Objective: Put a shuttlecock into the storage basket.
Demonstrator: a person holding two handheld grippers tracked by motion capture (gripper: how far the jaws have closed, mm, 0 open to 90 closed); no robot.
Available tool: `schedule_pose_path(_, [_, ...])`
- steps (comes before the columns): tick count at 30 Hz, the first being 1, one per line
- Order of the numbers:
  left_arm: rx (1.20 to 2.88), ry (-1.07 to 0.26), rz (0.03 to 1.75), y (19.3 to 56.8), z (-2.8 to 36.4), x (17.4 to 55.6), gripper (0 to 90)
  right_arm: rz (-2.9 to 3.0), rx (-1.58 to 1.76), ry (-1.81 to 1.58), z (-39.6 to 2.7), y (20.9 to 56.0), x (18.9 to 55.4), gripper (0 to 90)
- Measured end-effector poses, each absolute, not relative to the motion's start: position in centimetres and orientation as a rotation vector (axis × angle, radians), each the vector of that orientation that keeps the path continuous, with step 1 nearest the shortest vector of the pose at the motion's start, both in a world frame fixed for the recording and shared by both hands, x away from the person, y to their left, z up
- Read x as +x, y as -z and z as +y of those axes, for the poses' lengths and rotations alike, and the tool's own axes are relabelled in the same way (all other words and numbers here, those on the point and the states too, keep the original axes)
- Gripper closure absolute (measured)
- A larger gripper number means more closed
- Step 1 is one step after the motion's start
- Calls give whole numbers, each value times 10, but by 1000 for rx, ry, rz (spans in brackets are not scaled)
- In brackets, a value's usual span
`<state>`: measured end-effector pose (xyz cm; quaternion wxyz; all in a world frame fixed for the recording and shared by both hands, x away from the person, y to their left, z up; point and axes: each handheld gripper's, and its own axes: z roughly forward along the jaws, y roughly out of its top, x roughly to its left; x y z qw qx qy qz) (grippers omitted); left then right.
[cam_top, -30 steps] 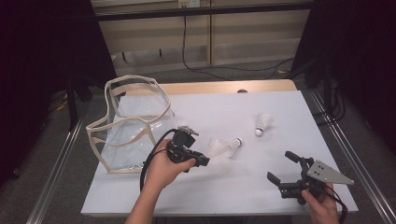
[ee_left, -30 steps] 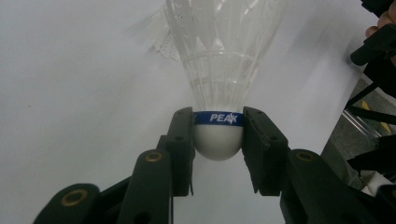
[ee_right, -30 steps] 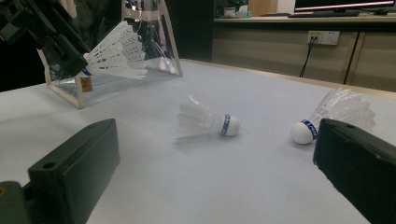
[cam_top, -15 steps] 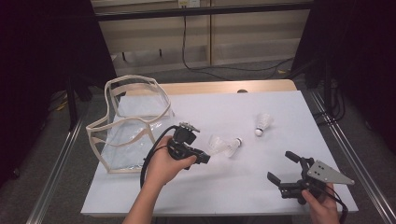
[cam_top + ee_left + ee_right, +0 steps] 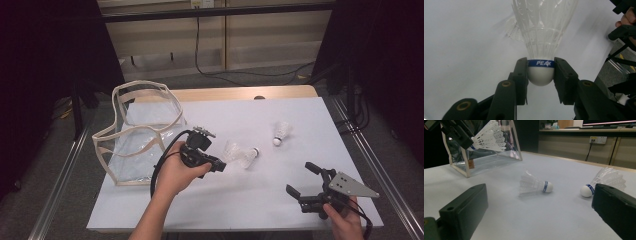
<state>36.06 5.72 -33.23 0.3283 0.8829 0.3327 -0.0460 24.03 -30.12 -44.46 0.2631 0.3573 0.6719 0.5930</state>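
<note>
Clear bag [image 5: 142, 137] at 9 o'clock, mouth open; contents unclear. Left gripper [image 5: 220, 166] pinches held shuttlecock [image 5: 541, 45] by its cork, raised beside the bag. Two shuttlecocks [image 5: 247, 156] [image 5: 281, 133] lie centre. Right gripper [image 5: 305, 179], jaws spread, near table [image 5: 240, 210] edge at 5 o'clock.

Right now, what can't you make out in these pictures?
- Left gripper view: the held shuttlecock, feather tips cut off by the top edge.
- Right gripper view: the far shuttlecock, partly behind the black jaw at right.
- High view: whether the clear bag holds anything; too small and glary.
</note>
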Motion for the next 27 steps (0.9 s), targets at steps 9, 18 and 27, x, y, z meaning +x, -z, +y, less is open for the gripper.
schedule_pose_path(9, [2297, 125, 892, 327, 59, 363, 655, 1812, 964, -1603, -302, 444, 240, 1])
schedule_pose_path(18, [2289, 127, 896, 321, 59, 365, 655, 1814, 969, -1603, -302, 444, 240, 1])
schedule_pose_path(27, [2283, 122, 910, 316, 59, 367, 655, 1812, 960, -1600, -303, 444, 240, 1])
